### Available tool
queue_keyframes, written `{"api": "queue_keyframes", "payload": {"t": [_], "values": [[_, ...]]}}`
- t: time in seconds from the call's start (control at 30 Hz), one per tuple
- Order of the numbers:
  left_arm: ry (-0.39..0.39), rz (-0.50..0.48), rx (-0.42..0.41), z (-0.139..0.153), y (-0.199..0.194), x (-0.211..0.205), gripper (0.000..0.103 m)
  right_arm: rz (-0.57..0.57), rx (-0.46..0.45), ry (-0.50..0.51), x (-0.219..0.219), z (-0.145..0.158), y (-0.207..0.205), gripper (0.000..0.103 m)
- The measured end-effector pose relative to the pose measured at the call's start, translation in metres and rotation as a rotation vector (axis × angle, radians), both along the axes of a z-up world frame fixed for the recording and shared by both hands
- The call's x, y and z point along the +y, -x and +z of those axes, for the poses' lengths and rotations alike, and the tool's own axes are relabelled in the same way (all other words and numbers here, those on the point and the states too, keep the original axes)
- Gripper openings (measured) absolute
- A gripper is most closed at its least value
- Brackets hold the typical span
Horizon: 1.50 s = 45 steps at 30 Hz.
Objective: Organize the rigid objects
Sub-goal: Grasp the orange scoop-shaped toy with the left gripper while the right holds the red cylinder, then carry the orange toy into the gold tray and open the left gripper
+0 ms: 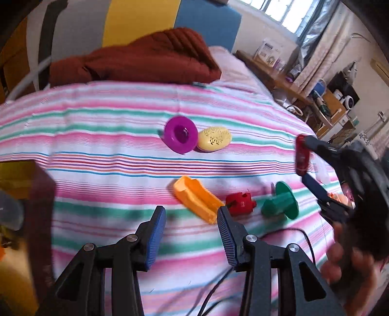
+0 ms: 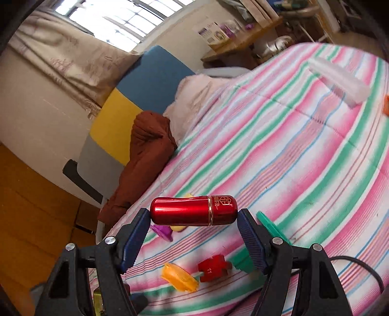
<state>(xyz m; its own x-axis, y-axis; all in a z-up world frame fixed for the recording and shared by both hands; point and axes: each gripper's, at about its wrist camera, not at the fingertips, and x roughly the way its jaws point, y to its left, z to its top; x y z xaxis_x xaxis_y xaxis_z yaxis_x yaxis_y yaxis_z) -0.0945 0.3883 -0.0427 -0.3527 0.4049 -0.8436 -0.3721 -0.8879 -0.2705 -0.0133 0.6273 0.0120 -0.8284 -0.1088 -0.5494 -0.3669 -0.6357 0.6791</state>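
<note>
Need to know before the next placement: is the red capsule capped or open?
Capped. The red capsule shows its rounded cap seated against the body at a gold ring, held end to end in the right gripper.

A bed with a pink, green and white striped cover [image 1: 121, 145] fills the room's middle; a rumpled dark red blanket [image 1: 145, 58] lies at its far end, beside a pale pink pillow [image 2: 194, 94]; behind them stands a padded headboard with grey, yellow and blue panels [image 2: 136, 97]; a bright window with bars [image 2: 116, 17] lets in daylight above a beige curtain [image 2: 60, 56]; a wooden shelf along the wall [image 1: 279, 73] holds small boxes; the floor is orange-brown wood [image 2: 31, 218].
</note>
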Motion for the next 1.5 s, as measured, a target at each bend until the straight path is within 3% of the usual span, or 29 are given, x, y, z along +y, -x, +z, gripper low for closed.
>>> {"api": "queue_keyframes", "payload": {"t": [0.1,0.2,0.4,0.53,0.63,0.73,1.07,1.5], "values": [[0.002,0.009,-0.052,-0.015,0.015,0.019,0.046,-0.005,0.017,-0.013,-0.003,-0.005,0.005,0.074],[0.020,0.008,-0.063,-0.025,0.023,0.035,0.057,-0.015,0.024,-0.022,-0.004,-0.011,0.008,0.074],[0.110,0.006,-0.053,-0.044,0.031,0.044,0.057,-0.006,0.025,-0.021,-0.002,-0.013,0.009,0.074],[0.098,-0.007,-0.006,-0.047,0.025,0.028,0.049,0.000,0.025,-0.027,-0.004,-0.013,0.010,0.074],[0.106,-0.024,0.031,-0.048,0.020,0.018,0.028,0.006,0.025,-0.036,-0.005,-0.013,0.011,0.074],[0.078,-0.038,0.039,-0.048,0.017,0.009,0.026,0.011,0.024,-0.046,-0.006,-0.014,0.014,0.074],[-0.004,-0.043,0.014,-0.041,-0.002,-0.029,0.025,0.062,-0.020,-0.060,-0.012,-0.021,0.028,0.074],[-0.104,-0.074,0.185,0.019,-0.069,-0.101,0.025,0.134,-0.134,-0.100,-0.022,-0.037,0.052,0.074]]}}
